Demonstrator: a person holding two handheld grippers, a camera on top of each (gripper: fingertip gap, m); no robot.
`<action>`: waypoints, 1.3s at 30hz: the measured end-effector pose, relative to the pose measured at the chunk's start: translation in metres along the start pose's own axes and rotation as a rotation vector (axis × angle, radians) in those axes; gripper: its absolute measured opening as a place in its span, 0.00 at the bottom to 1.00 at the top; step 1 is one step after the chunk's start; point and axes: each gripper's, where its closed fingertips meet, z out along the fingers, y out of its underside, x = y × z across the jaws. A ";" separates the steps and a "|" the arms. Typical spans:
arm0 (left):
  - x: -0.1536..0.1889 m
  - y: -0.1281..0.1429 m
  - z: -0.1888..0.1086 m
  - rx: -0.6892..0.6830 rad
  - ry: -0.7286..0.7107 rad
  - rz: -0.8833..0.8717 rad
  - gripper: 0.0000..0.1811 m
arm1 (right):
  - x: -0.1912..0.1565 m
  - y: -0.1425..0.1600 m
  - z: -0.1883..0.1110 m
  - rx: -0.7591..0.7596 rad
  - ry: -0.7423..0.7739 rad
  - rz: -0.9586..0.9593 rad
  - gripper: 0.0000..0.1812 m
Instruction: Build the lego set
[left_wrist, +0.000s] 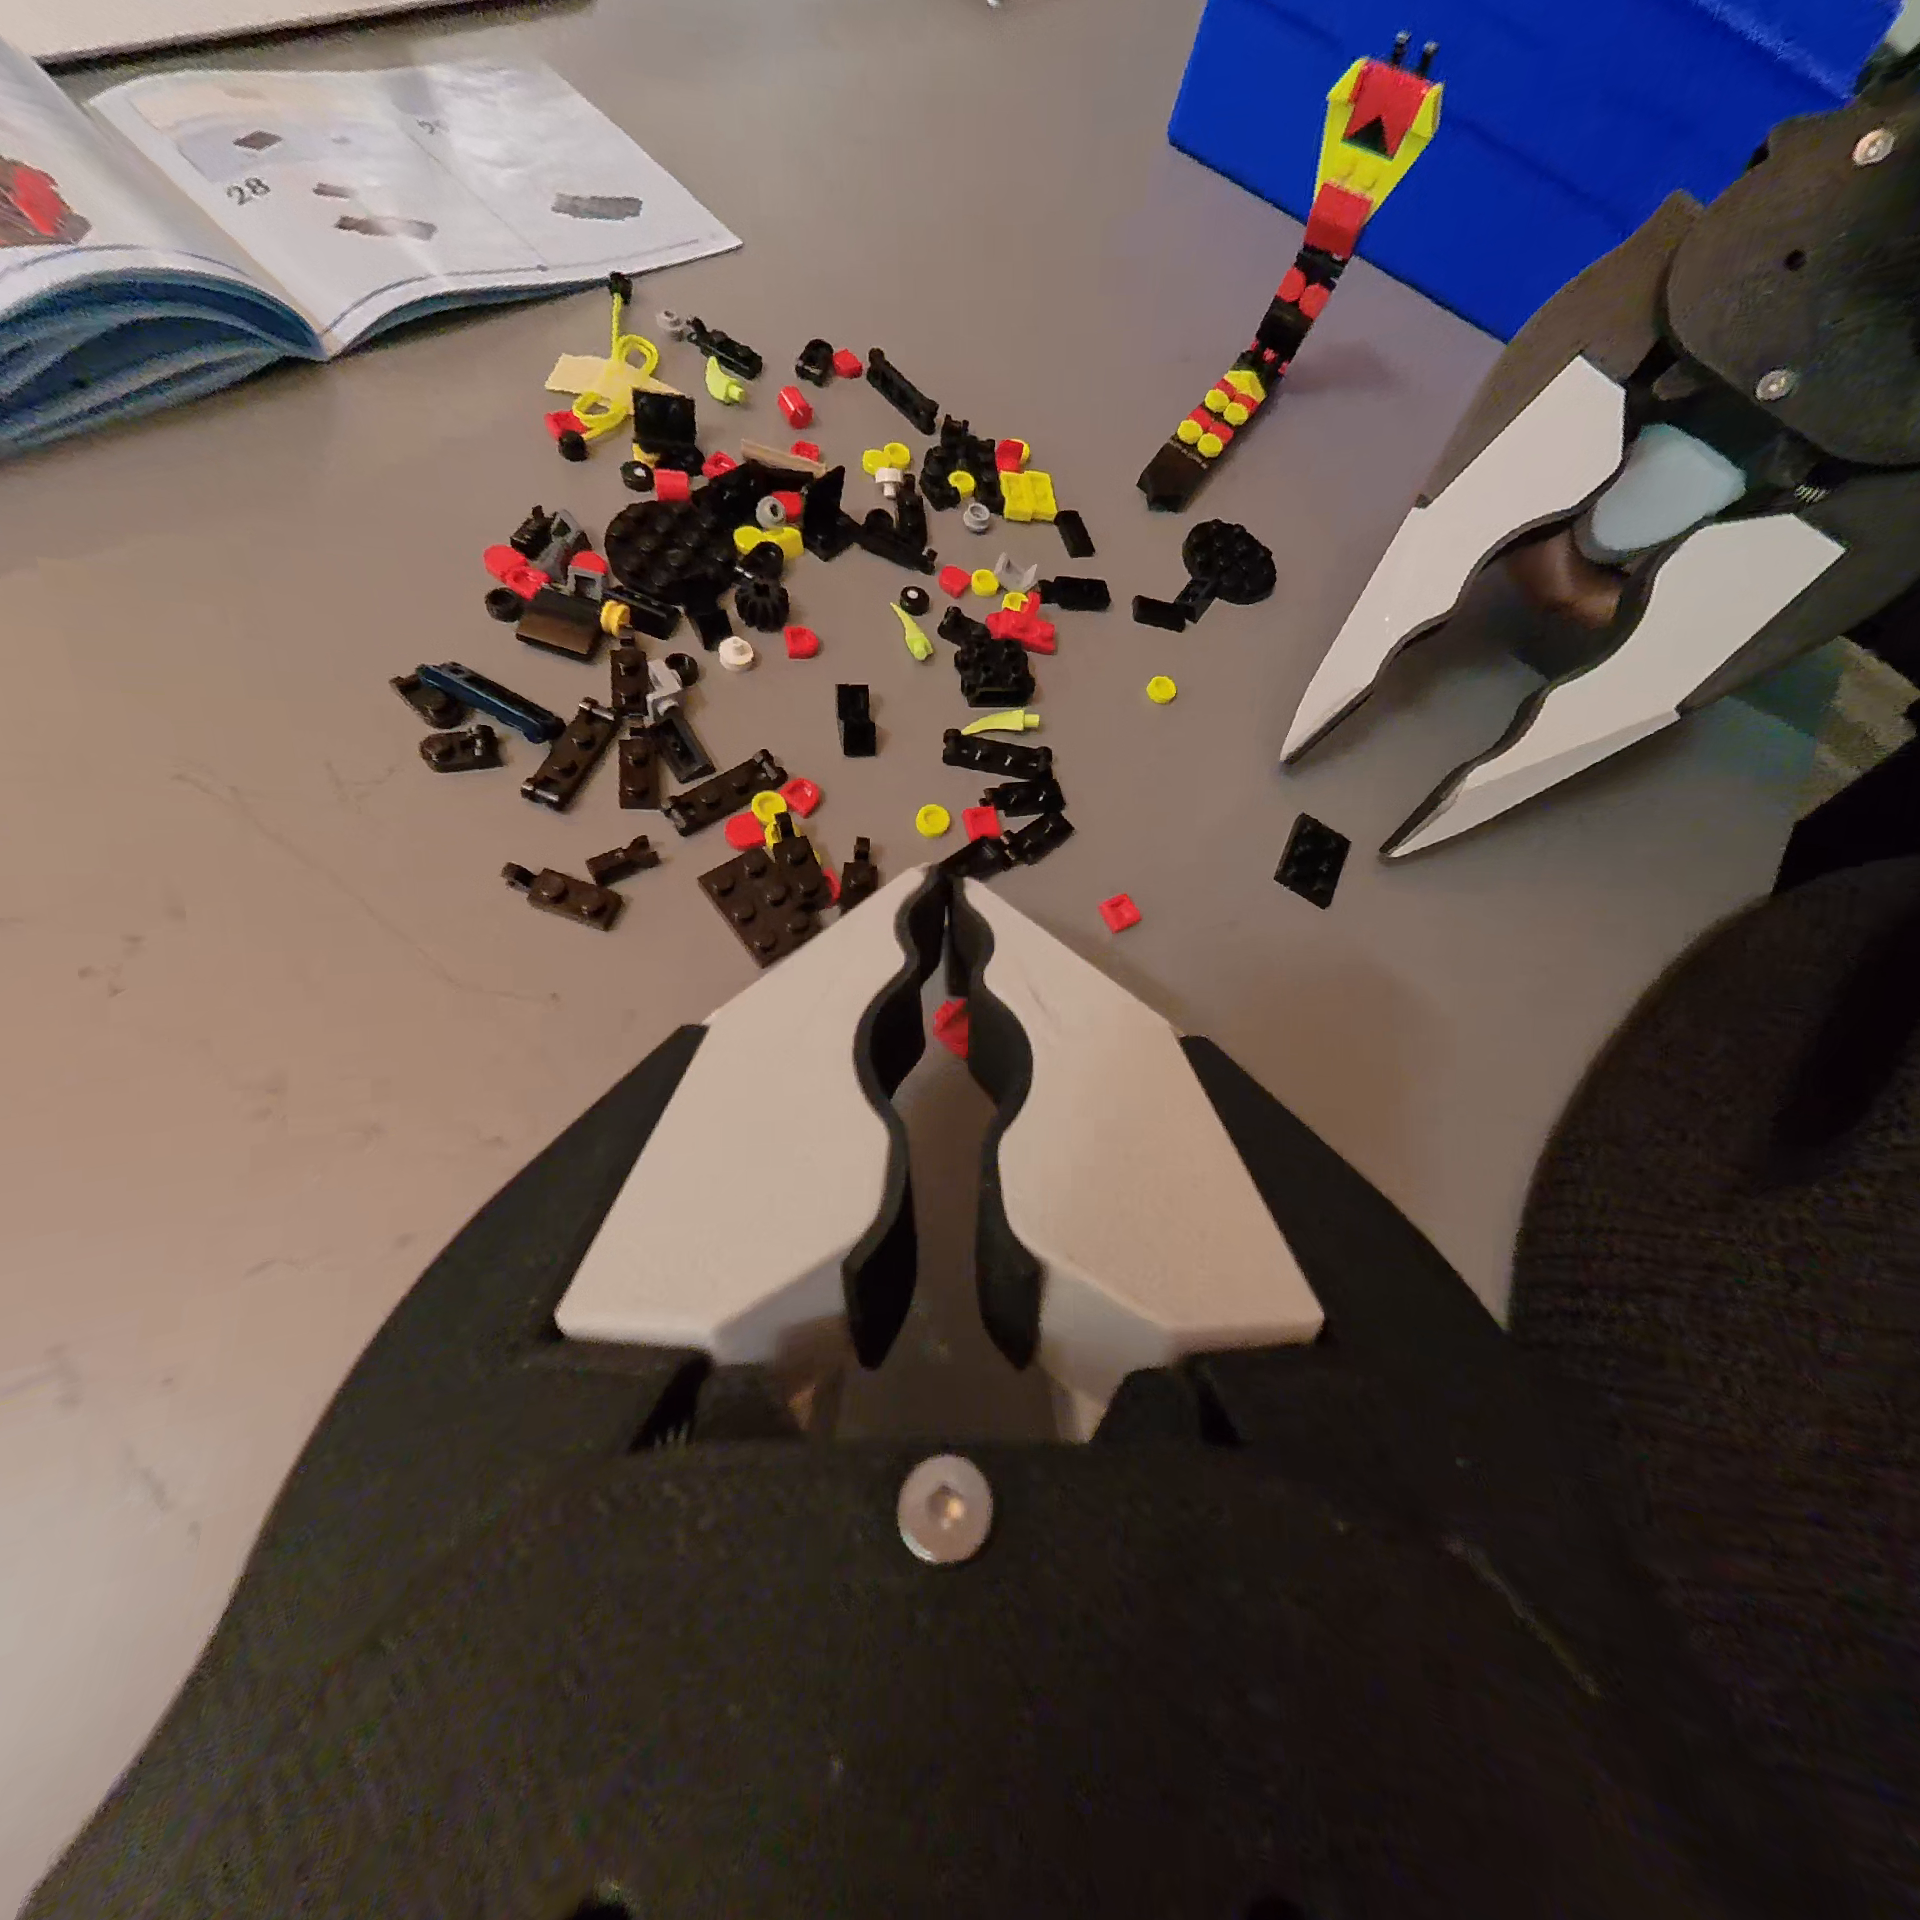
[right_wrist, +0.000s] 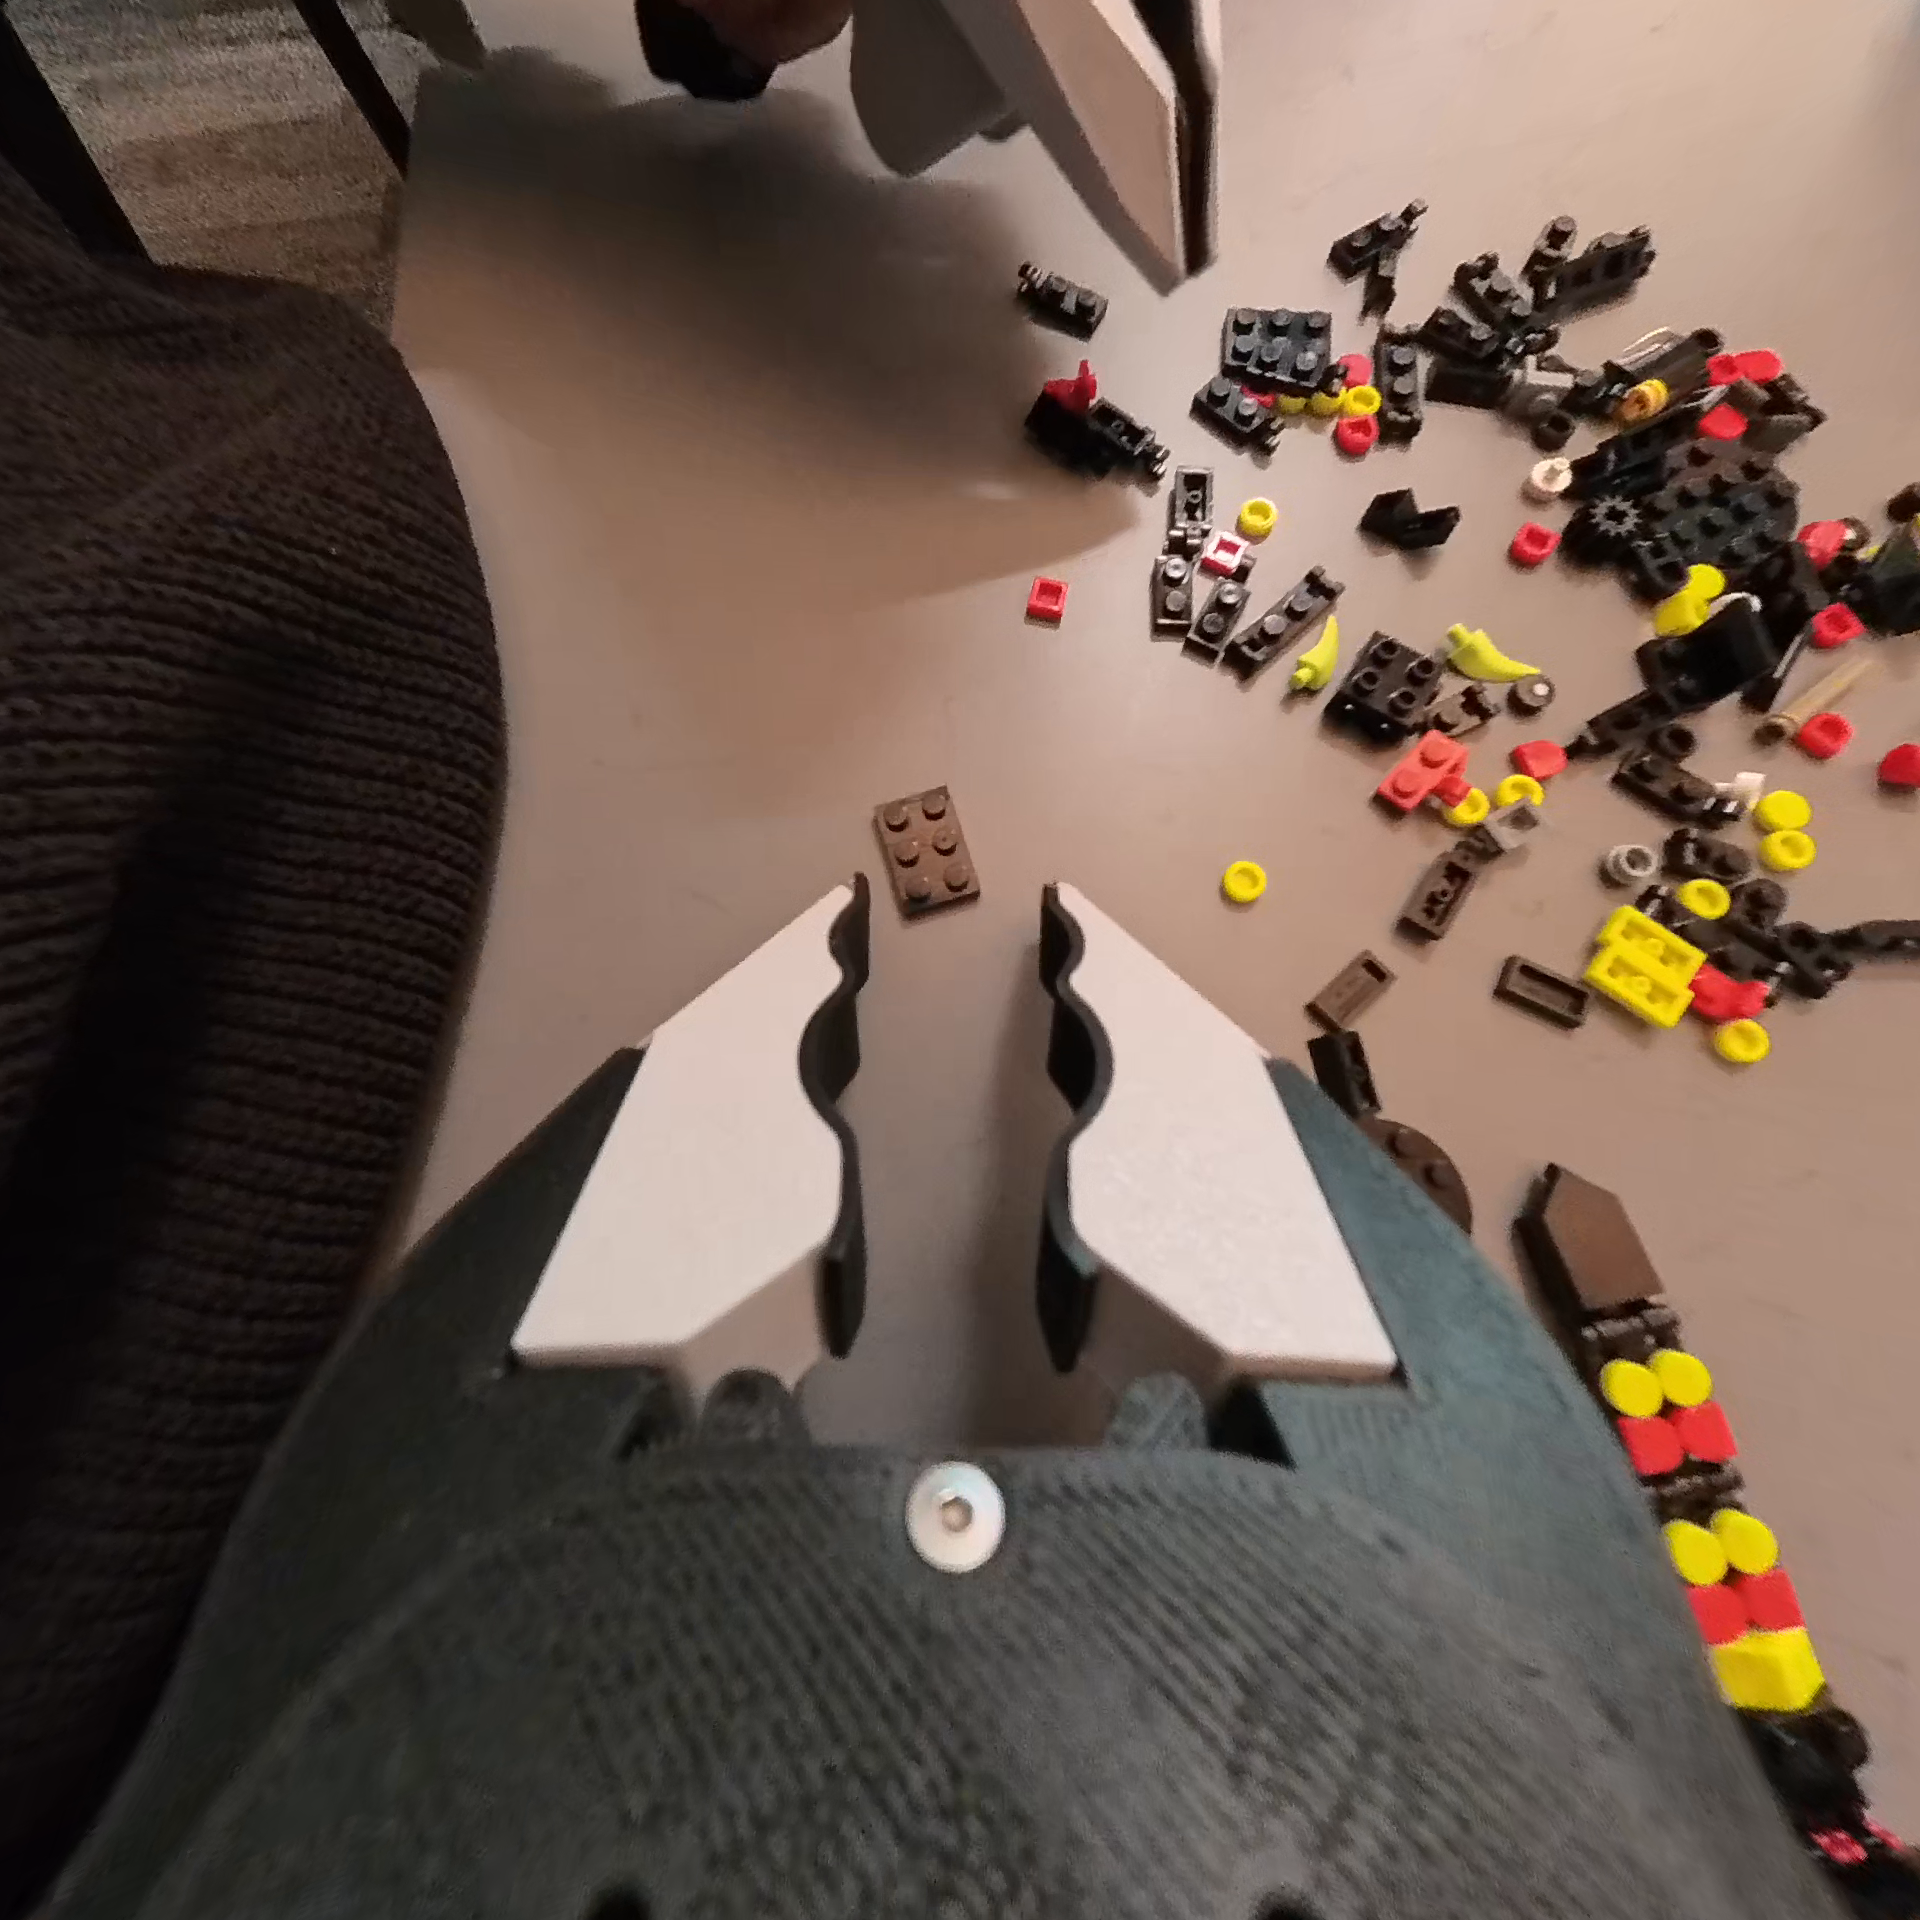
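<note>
The right gripper (right_wrist: 951, 899) has its jaws apart and hovers low over the grey table surface (right_wrist: 727, 623). A dark brown two-by-three studded plate (right_wrist: 925, 852) lies just ahead of the gap, closer to the left fingertip, flat and studs up, apart from the other parts. It sits near the edge of the surface, where a dark knitted garment (right_wrist: 208, 831) overhangs. The step in hand appears to be picking up this plate. Centre the gap on the plate first, lower until the tips meet the surface, and close on the two long sides. A plate this thin is likely to tip or skid if caught by one corner. The left gripper (left_wrist: 945, 883) has its tips together. Nothing shows clamped in it from the right wrist view, and the red seen through its gap appears to belong to a small black-and-red sub-assembly (right_wrist: 1081, 416) lying below it. Toward the middle of the surface spreads the pile of loose black, red and yellow bricks (left_wrist: 779, 582). Beyond it, the long black, red and yellow partly built model (left_wrist: 1340, 208) leans against a blue box (left_wrist: 1558, 156) near the far right corner. The contents of the box are hidden. An open instruction booklet (left_wrist: 364, 208) lies at the far left.
</note>
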 end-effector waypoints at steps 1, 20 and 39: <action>-0.002 0.000 -0.001 -0.002 -0.014 0.011 0.00 | 0.000 0.001 0.000 -0.003 0.003 -0.001 0.17; -0.059 0.000 -0.025 0.051 -0.128 -0.139 0.02 | 0.030 -0.008 -0.013 0.063 0.142 0.050 0.16; -0.044 0.004 -0.012 0.013 -0.094 -0.089 0.02 | 0.037 -0.004 -0.013 0.042 0.180 0.061 0.15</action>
